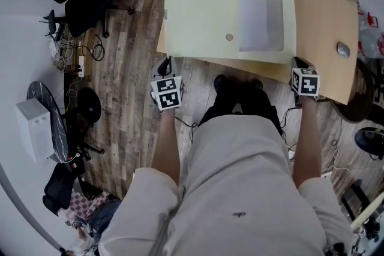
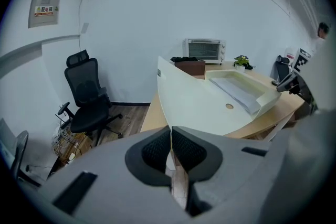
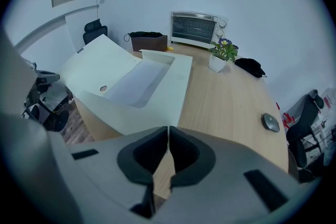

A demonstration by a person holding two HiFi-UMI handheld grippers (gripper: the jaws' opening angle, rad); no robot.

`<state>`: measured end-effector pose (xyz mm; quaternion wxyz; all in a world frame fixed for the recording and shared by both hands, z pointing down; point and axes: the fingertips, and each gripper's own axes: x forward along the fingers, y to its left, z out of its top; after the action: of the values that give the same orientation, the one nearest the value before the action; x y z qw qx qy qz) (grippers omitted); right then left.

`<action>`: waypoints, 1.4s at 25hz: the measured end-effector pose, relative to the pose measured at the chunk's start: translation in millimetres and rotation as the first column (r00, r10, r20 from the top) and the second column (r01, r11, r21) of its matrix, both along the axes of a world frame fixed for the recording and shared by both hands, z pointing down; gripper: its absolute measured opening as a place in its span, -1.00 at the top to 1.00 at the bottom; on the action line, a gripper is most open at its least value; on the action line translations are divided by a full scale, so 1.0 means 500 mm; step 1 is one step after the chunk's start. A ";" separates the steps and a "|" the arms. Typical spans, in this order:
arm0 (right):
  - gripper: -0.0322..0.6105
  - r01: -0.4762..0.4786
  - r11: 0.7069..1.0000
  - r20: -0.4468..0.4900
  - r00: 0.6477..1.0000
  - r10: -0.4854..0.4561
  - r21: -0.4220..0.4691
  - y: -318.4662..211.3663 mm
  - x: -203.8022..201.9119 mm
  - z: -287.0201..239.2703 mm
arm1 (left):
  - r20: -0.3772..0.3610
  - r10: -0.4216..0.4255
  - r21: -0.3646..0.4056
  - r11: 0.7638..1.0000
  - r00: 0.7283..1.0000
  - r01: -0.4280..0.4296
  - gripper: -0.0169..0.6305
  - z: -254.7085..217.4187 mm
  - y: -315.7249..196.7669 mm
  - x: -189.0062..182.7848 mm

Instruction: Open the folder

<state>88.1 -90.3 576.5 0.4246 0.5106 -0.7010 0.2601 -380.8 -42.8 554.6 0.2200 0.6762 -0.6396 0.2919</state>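
Two grippers, left [image 2: 170,136] and right [image 3: 167,136], each with jaws pressed together on nothing, near the desk's [image 1: 312,27] front edge. The pale folder [image 1: 204,15] lies spread open on the desk, overhanging its left side. The wall sign's [image 2: 44,9] print is illegible.

Folder [image 1: 204,15]: large, pale cream, box type, lying open and flat on the wooden desk [image 1: 324,39] near its front edge. Its cover [image 1: 195,18] is spread to the left and overhangs the desk's left edge, with a small round fastener [image 1: 229,37] near the fold. The shallow tray half [image 1: 289,27] rests further in on the desk and holds pale grey-white paper [image 1: 260,18].
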 end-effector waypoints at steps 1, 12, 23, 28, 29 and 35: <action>0.89 0.001 1.000 0.001 1.000 -0.001 -0.001 0.000 -0.001 0.000 | 0.002 -0.002 -0.007 1.000 1.000 0.002 0.92 0.005 0.000 -0.003; 0.89 0.002 1.000 0.000 1.000 -0.002 -0.001 0.004 -0.007 0.001 | -0.005 -0.035 -0.091 0.995 0.999 0.035 0.91 0.059 0.000 -0.030; 0.89 0.000 1.000 0.011 1.000 0.000 -0.002 0.004 -0.008 0.002 | -0.057 -0.086 -0.138 0.987 0.995 0.077 0.88 0.093 -0.017 -0.049; 0.89 -0.009 1.000 0.021 1.000 0.009 -0.004 0.003 -0.007 0.002 | -0.138 -0.119 -0.148 0.984 0.983 0.098 0.85 0.096 -0.021 -0.057; 0.89 -0.010 1.000 0.021 1.000 0.010 -0.005 0.003 -0.006 0.002 | -0.153 -0.127 -0.148 0.984 0.980 0.104 0.84 0.095 -0.022 -0.059; 0.89 -0.007 1.000 0.019 1.000 0.007 -0.006 0.002 -0.007 0.003 | -0.152 -0.133 -0.134 0.985 0.979 0.113 0.75 0.089 -0.024 -0.065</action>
<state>84.5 -89.4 578.2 0.4183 0.5093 -0.7026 0.2684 -413.3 -54.9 599.2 0.3301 0.6415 -0.6412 0.2616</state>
